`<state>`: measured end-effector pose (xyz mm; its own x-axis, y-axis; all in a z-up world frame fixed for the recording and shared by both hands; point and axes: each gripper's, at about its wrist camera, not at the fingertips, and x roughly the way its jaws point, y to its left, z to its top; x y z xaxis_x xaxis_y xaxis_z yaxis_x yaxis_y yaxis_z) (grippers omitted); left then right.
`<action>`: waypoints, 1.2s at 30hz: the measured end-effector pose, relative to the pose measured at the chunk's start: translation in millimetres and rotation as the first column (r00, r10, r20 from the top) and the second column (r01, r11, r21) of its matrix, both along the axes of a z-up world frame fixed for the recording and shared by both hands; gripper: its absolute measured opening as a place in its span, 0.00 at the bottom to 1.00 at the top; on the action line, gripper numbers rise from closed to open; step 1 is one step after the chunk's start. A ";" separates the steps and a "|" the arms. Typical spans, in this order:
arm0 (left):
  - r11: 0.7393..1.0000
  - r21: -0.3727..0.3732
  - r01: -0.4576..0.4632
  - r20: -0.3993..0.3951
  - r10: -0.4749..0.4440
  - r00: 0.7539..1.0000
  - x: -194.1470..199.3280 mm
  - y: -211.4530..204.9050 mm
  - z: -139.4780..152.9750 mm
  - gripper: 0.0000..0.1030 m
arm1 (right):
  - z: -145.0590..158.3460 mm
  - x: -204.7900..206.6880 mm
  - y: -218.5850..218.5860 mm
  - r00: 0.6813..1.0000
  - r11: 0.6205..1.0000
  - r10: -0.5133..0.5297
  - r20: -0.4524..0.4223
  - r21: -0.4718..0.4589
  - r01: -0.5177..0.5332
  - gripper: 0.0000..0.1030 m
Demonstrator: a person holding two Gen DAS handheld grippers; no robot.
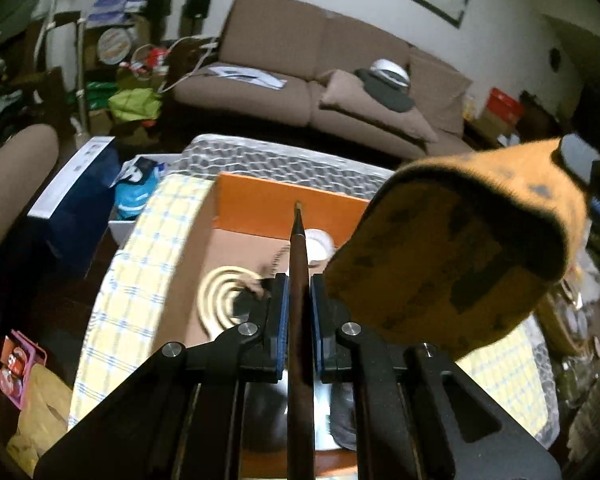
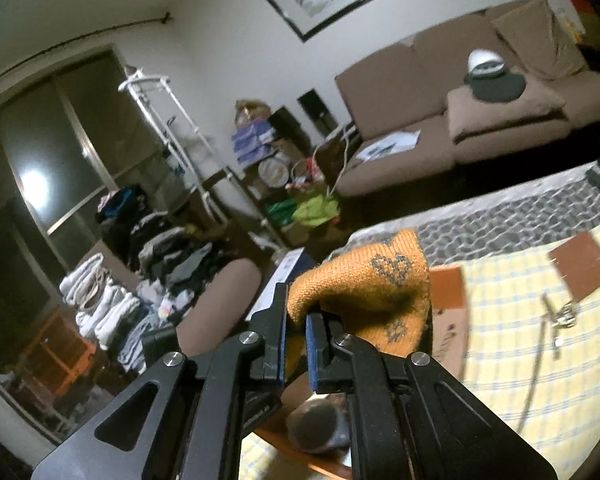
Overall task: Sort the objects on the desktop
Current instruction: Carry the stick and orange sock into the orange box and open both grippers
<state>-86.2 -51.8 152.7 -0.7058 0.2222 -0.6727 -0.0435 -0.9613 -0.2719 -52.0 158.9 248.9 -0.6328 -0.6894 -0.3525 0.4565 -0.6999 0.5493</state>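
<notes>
My left gripper [image 1: 300, 300] is shut on a dark brown pen [image 1: 300, 264] that points forward over an open orange cardboard box [image 1: 284, 204]. Inside the box lie a cream coiled cable [image 1: 224, 292] and a white tape roll [image 1: 320, 242]. My right gripper [image 2: 296, 328] is shut on an orange knitted slipper [image 2: 364, 284] with grey heart marks. It holds the slipper above the box's left side. The same slipper [image 1: 460, 248] hangs at the right of the left wrist view, sole showing.
The box stands on a yellow checked cloth [image 1: 140, 272] over a table. A brown card [image 2: 582, 266] and a lanyard with keys [image 2: 556, 316] lie on the cloth at the right. A brown sofa [image 1: 320, 76] and clutter stand beyond the table.
</notes>
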 end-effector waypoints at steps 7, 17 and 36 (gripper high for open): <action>0.997 0.038 -0.074 0.020 0.073 0.997 -28.5 -25.4 -28.4 0.09 | -50.8 -50.0 -42.7 0.995 0.998 0.011 0.102 0.062 -0.017 0.07; 0.998 0.012 -0.058 0.134 0.056 0.989 -70.4 -12.6 -60.9 0.09 | -128.4 -95.5 -63.2 0.959 0.945 -0.050 0.280 0.323 -0.044 0.07; 0.984 0.157 -0.079 0.133 0.058 0.989 -47.2 -37.1 -40.6 0.36 | -126.4 -73.7 -56.7 0.944 0.881 -0.069 0.323 0.463 -0.094 0.44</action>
<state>-133.3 -88.9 112.1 -0.6337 0.2893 -0.7174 0.0662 -0.9038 -0.4229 -125.7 102.2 122.5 -0.4206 -0.3992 -0.8147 0.3227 -0.9051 0.2769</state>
